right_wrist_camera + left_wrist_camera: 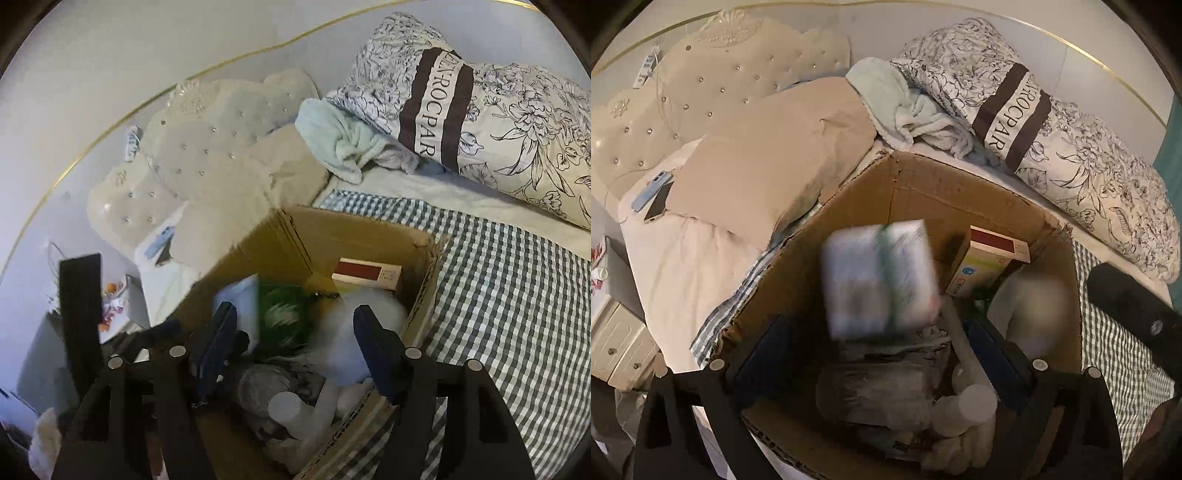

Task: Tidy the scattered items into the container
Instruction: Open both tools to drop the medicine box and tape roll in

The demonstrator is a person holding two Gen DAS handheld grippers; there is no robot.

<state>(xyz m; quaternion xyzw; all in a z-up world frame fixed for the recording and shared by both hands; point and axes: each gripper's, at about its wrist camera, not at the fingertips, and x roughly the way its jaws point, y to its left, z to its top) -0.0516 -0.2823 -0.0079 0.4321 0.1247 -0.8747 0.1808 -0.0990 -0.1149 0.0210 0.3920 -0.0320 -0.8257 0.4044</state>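
Note:
An open cardboard box [923, 192] stands on the bed. My left gripper [875, 325] is open above it. A blurred white packet [879, 280] is in the air between the fingers, clear of both pads. My right gripper [295, 308] is open over the same box [369, 229], with a blurred whitish item [343, 332] and something green [284, 317] below its fingers. Inside lie a red and white carton [990, 258], a translucent bottle [964, 410] and dark crumpled wrappers [879, 387]. The right gripper's black body [1126, 306] shows at the left view's right edge.
A tan pillow [768, 162], a pale green towel [905, 103] and a rolled floral quilt [1071, 147] lie behind the box. Two phones [653, 199] rest near the tufted headboard [701, 85]. A checked sheet [517, 295] lies right of the box, a nightstand [617, 343] to the left.

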